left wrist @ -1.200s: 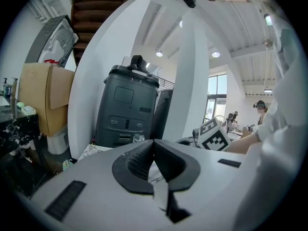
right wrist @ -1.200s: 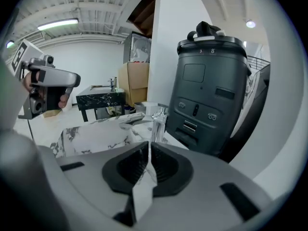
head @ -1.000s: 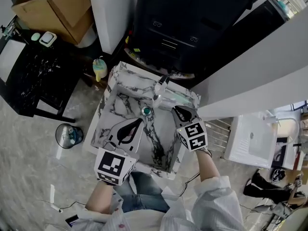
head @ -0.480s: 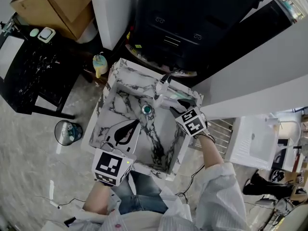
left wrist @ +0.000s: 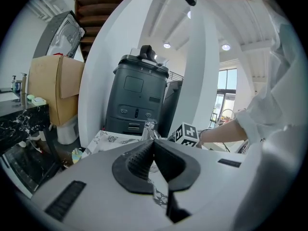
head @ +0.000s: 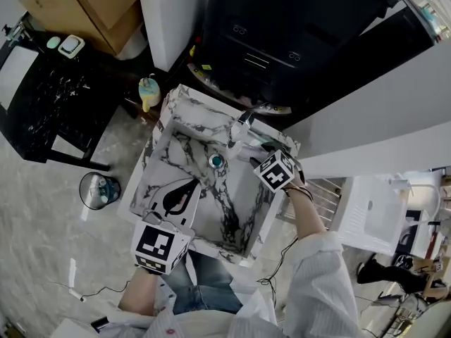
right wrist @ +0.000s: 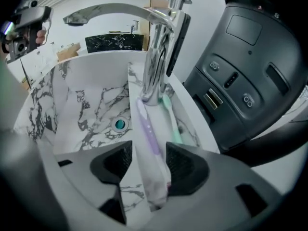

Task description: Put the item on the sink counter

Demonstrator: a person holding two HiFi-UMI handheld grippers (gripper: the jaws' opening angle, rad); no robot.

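A purple toothbrush (right wrist: 149, 138) lies on the marble sink counter (right wrist: 188, 125), its head at the base of the chrome faucet (right wrist: 159, 57). My right gripper (right wrist: 148, 165) points steeply down over it. Its jaws have just been opening and now stand wide, with the toothbrush handle between them and neither pad pressing on it. A green toothbrush (right wrist: 172, 124) lies beside the purple one. In the head view the right gripper (head: 262, 162) is at the counter's back right by the faucet (head: 239, 129). My left gripper (head: 190, 187) hovers over the basin's front left, shut and empty (left wrist: 154, 150).
The basin's drain (head: 215, 161) is teal. Behind the sink stands a big black appliance (head: 282, 41). On the floor to the left are a small bin (head: 99, 189) and a yellow-green bottle (head: 148, 90). A black marble table (head: 42, 97) and a cardboard box (head: 84, 5) stand further left.
The right gripper moved down and toward the faucet, tipping steeply, and its jaws opened around the purple toothbrush. The left gripper sank slightly over the basin.
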